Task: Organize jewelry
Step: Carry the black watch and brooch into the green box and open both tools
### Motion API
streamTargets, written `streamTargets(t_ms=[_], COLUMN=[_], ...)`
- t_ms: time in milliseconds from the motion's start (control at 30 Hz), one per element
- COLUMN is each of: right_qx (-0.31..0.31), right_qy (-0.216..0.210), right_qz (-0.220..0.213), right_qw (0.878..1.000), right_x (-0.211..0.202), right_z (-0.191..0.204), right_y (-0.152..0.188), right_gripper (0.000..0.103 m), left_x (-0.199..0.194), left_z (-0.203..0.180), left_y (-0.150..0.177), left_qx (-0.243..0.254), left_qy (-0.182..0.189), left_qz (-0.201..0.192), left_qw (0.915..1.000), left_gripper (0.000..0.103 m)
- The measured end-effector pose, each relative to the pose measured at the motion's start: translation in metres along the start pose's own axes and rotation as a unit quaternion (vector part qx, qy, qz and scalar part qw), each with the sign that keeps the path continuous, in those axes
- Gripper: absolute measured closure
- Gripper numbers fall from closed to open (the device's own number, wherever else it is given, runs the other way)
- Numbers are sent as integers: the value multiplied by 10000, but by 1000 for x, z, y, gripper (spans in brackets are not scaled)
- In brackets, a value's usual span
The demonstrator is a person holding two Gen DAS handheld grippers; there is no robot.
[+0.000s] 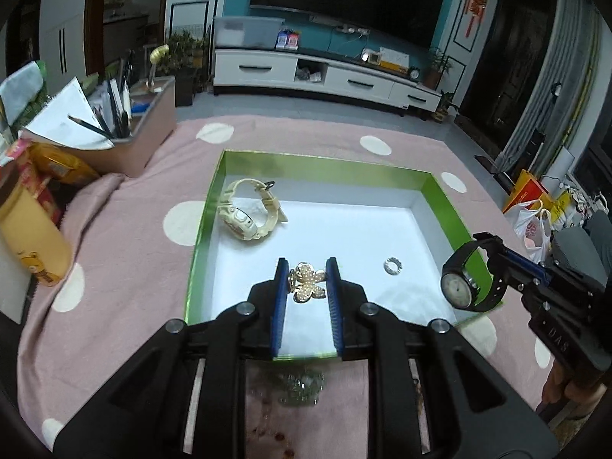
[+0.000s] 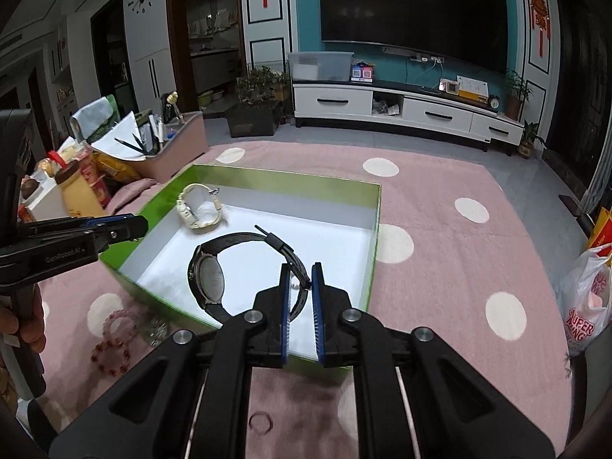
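Observation:
A green box (image 1: 445,206) with a white floor sits on the pink dotted cloth. My left gripper (image 1: 306,277) is shut on a gold flower brooch (image 1: 307,282), held over the box's near part. A cream watch (image 1: 248,210) lies in the far left corner and a silver ring (image 1: 393,266) lies on the right side. My right gripper (image 2: 300,281) is shut on the strap of a black watch (image 2: 208,273), held over the box (image 2: 336,187); it also shows in the left wrist view (image 1: 459,287). The cream watch (image 2: 199,206) shows in the right wrist view too.
Red and pink bead bracelets (image 2: 113,340) and a silvery piece (image 2: 155,331) lie on the cloth by the box's near left. A thin ring (image 2: 261,420) lies in front. A pink organizer (image 1: 134,141) with pens, a yellow bottle (image 1: 30,237) and snack packs stand at left.

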State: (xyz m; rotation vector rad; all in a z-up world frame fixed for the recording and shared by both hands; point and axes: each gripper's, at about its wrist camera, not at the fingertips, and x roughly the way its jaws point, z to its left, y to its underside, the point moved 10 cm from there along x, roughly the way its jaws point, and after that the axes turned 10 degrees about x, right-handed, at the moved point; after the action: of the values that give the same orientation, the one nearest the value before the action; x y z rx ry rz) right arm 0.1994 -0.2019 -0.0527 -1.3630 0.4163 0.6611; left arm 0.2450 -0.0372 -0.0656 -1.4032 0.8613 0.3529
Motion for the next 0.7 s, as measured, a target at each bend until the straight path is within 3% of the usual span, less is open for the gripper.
streamTargets(t_ms=[367, 467, 500, 533, 700], right_qx=[-225, -178, -125, -65, 324], right_qy=[274, 329, 333, 333, 239], right_qz=[498, 533, 553, 526, 351], right_qw=[9981, 9979, 9978, 9980, 9986], right_x=[60, 66, 67, 65, 45], right_z=[10, 6, 4, 2, -14], right_y=[6, 6, 6, 5, -1], right_gripper=[92, 78, 68, 61, 55], left_x=[48, 51, 50, 49, 36], left_z=[8, 9, 8, 9, 16], left_y=[4, 4, 3, 3, -2], left_qx=[14, 15, 12, -3, -153], left_qy=[-233, -254, -241, -235, -261], left_qz=[450, 486, 479, 467, 297], left_qw=[9987, 9985, 9986, 9986, 9991], left_gripper=[83, 83, 78, 66, 43])
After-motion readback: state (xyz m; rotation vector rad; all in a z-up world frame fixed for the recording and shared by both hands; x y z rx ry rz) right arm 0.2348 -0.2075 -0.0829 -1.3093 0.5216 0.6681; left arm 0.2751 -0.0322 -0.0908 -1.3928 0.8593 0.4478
